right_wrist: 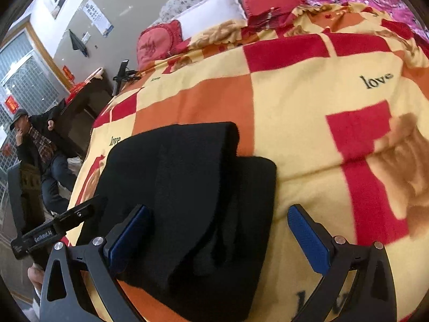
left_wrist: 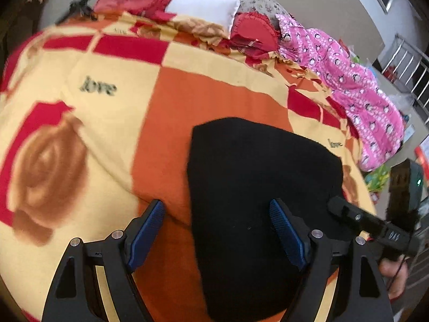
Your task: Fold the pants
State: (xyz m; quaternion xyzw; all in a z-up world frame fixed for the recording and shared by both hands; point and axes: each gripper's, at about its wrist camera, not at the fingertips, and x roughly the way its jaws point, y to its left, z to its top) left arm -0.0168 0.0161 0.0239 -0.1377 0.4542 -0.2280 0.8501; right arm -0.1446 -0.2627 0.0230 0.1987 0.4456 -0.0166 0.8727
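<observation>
Black pants (right_wrist: 187, 201) lie folded on the checked blanket (right_wrist: 308, 94); only the right wrist view shows stacked layers, the left a flat dark patch (left_wrist: 254, 187). Left gripper (left_wrist: 217, 230) and right gripper (right_wrist: 222, 238) gape apart, holding nothing. A seated man (right_wrist: 34, 145) appears far left in the right view only.

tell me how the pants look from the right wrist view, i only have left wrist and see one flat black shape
Observer: The pants are folded over, with an upper layer lying on a lower one.
Operator: is the fold lined up
Observer: No, the lower layer sticks out toward the blanket side.
Operator: is the right gripper holding any of it
Observer: No, the right gripper is open, with only one finger over the pants.
</observation>
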